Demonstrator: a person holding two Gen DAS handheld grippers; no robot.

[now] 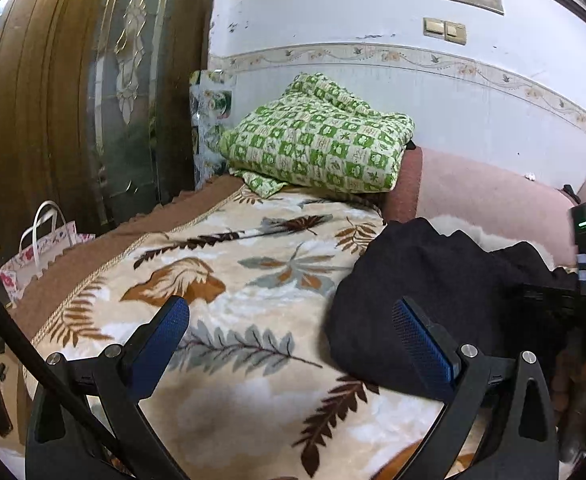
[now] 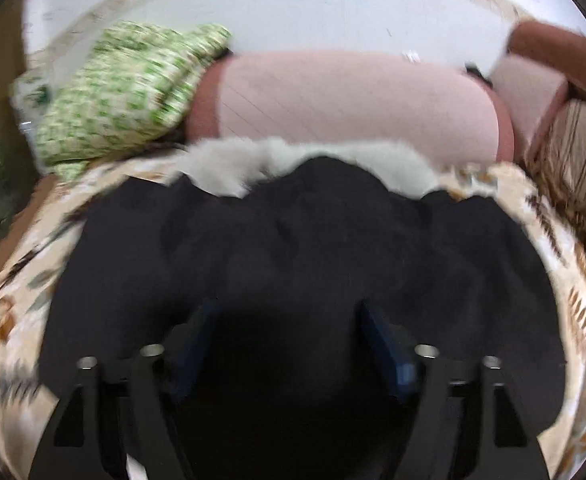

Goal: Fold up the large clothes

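Note:
A large black garment [image 2: 293, 248] with a white fur trim [image 2: 229, 168] lies bunched on a leaf-patterned blanket [image 1: 229, 272]. In the left wrist view the garment [image 1: 433, 288] is at the right. My left gripper [image 1: 289, 316] is open and empty above the blanket, its right finger at the garment's edge. My right gripper [image 2: 289, 320] is open directly over the black garment, with nothing between its blue pads [image 2: 385, 344]. The right wrist view is motion-blurred.
A green checked quilt [image 1: 317, 140] is piled at the back against a pink bolster [image 2: 353, 100]. A dark wooden wardrobe [image 1: 73, 100] stands at the left, with a floral bag [image 1: 41, 252] below it. A tiled wall [image 1: 373, 8] runs behind.

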